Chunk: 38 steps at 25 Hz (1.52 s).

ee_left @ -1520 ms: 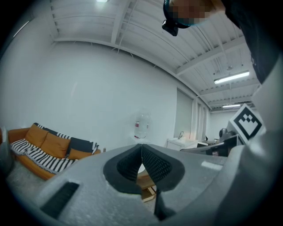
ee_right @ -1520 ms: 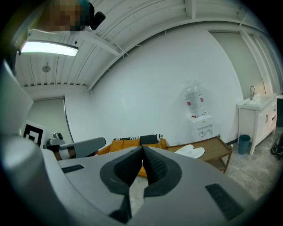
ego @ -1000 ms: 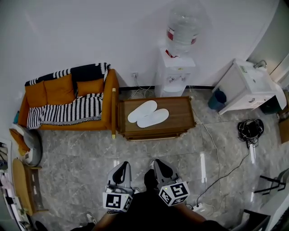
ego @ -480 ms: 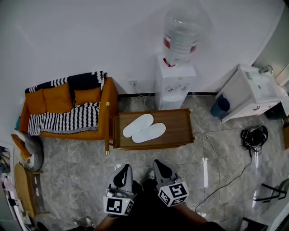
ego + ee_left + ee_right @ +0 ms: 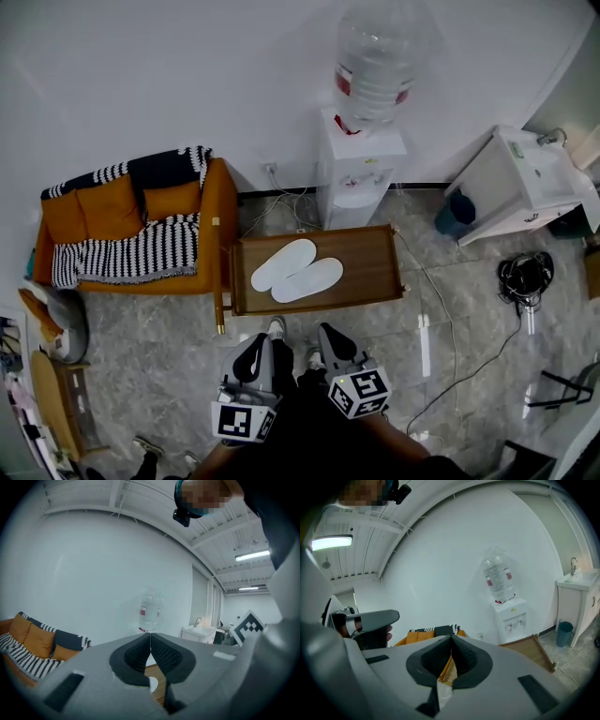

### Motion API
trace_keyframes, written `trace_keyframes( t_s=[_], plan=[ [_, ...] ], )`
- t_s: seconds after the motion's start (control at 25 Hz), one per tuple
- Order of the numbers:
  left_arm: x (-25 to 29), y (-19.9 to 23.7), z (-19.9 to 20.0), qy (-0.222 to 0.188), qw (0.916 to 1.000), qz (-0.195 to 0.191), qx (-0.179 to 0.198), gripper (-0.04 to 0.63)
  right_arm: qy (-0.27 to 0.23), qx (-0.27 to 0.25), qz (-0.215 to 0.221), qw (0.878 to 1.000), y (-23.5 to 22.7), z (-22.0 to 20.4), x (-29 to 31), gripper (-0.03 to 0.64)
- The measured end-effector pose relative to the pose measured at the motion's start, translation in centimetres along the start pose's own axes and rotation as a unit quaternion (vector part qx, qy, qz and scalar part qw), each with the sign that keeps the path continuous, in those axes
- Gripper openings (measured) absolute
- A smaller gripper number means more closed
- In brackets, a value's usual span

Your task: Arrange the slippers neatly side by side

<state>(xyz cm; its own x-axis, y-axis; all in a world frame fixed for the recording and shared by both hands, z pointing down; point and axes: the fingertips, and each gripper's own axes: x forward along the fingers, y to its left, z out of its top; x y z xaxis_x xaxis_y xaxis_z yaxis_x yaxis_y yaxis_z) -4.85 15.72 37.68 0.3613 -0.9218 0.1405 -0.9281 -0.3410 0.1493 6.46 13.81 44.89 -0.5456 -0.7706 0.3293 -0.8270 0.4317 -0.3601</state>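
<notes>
Slippers [image 5: 296,272] side by side on wooden table [image 5: 371,267] beside sofa [image 5: 214,232]

Low in the middle of the head view, the grey two-jaw left gripper [image 5: 262,339] and the grey two-jaw right gripper [image 5: 327,330] are held close side by side. Their tips point up the frame, and their marker cubes [image 5: 242,420] sit nearest the person's body. In each gripper view the black ribbed pads [image 5: 138,656] meet at the tips, clamping nothing.
</notes>
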Motion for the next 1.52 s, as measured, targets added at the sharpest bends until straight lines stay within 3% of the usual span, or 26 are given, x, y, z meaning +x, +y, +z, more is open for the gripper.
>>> trace_keyframes(
  t_s=[0.48, 0.76, 1.2, 1.52],
  plan=[
    [8.6, 6.9, 1.8, 0.007, 0.9967, -0.080, 0.000, 0.017, 0.012, 0.030, -0.092, 0.995, -3.0, 1.4, 9.1, 0.012],
    [11.6, 10.0, 0.8, 0.053, 0.9881, -0.144, 0.005, 0.017, 0.028, 0.061, -0.148, 0.987, -4.4, 0.6, 13.6, 0.012],
    [14.3, 11.4, 1.5, 0.023, 0.9917, -0.125, -0.019, 0.017, 0.072, 0.101, -0.168, 0.978, -7.6, -3.1, 16.5, 0.012],
    [15.6, 10.4, 1.1, 0.029, 0.9922, -0.117, -0.032, 0.017, 0.119, 0.142, -0.156, 0.970, -10.2, -6.6, 18.3, 0.015]
  ],
)
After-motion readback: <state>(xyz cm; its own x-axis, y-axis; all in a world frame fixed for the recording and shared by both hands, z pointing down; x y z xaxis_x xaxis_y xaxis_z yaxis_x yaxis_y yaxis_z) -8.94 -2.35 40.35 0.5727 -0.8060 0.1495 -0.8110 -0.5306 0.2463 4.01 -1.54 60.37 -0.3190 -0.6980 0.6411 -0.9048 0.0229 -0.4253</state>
